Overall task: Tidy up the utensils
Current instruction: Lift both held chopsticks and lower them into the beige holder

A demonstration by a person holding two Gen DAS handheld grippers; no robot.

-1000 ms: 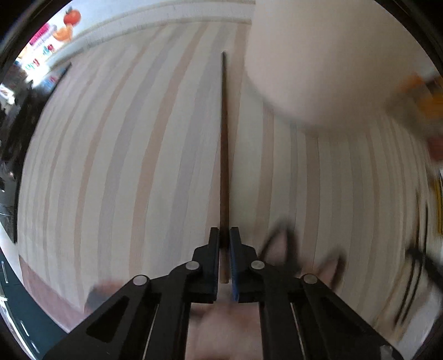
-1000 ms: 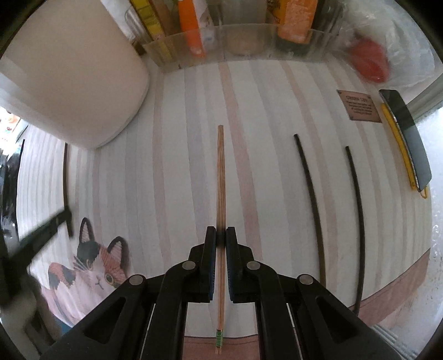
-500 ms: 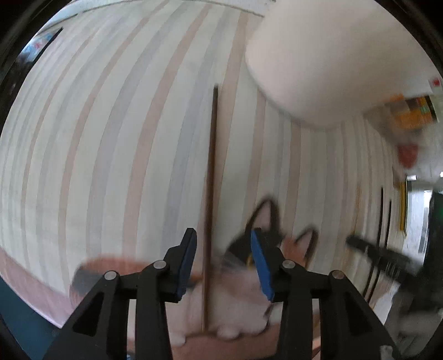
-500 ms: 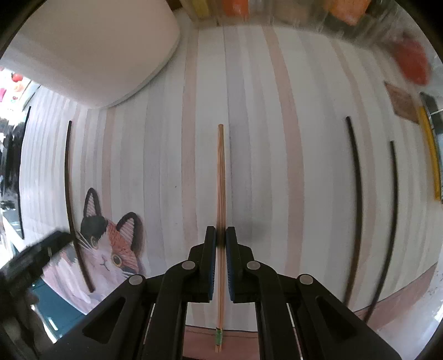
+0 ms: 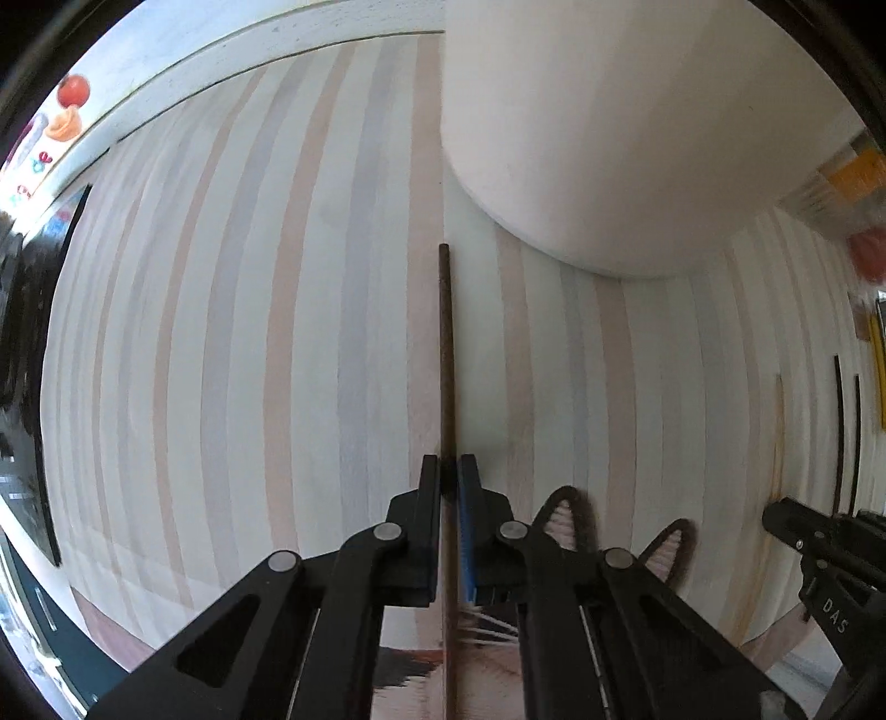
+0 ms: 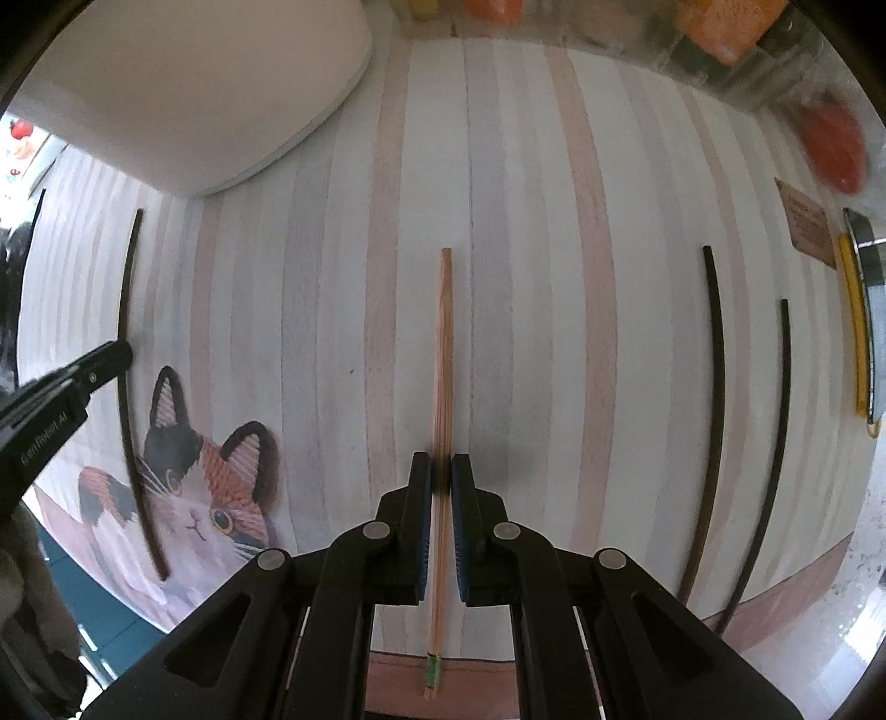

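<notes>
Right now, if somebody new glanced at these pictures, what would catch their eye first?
Probably the two chopsticks pinched dead centre: the left gripper shut on a dark brown chopstick, the right gripper on a light wooden chopstick. Next, the calico cat picture on the striped mat, lower left in the right view.

Both fisheye views were bright and evenly lit by soft daylight, with no harsh glare. The pale striped placemat (image 6: 554, 277) bowed strongly toward the black circular vignette at the edges. A small soft shadow lay just right of the right tongs (image 6: 441, 471). The centres were sharp; the red object (image 6: 833, 147) and orange packets (image 6: 725, 22) at the rim were smeared and unfocused.
</notes>
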